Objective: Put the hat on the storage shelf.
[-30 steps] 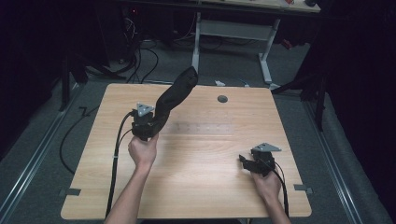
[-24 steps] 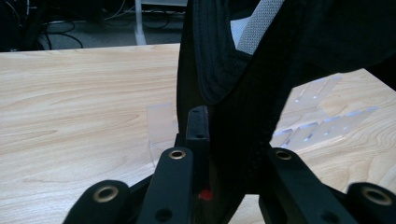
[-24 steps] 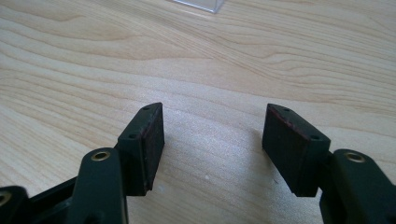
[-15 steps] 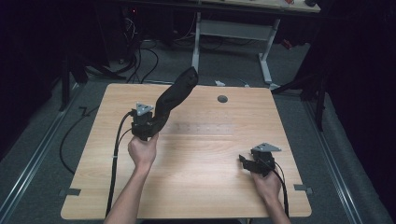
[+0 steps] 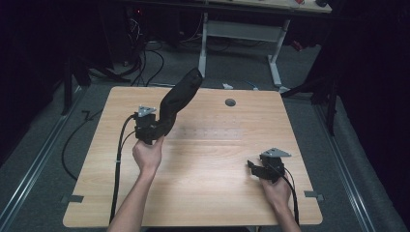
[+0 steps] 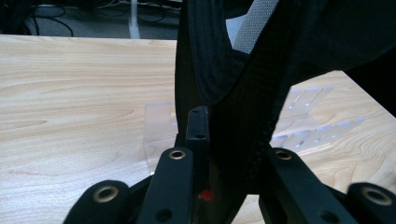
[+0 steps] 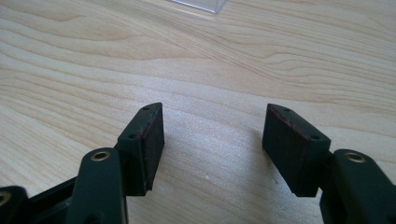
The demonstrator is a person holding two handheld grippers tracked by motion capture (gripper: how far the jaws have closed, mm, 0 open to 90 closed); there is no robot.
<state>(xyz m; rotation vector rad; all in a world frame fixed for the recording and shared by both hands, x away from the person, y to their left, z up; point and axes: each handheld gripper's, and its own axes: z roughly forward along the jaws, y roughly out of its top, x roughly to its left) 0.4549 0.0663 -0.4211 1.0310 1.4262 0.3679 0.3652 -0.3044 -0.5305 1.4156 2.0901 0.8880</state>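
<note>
- Clamping the lower end of a black shoe (image 5: 176, 99), the left gripper (image 5: 157, 129) has its jaws closed on the fabric; the left gripper view shows black mesh and a grey lining (image 6: 254, 25) between the jaws.
- The shoe rises tilted toward the tabletop's far edge, clear of the wood.
- The left hand (image 5: 147, 154) holds this gripper near the tabletop's left half.
- The right gripper (image 7: 212, 140) has its jaws spread apart, nothing between them, low over the tabletop (image 5: 212, 159) near the right edge.

Black shoe (image 5: 180, 99) tilted upright, above table
</note>
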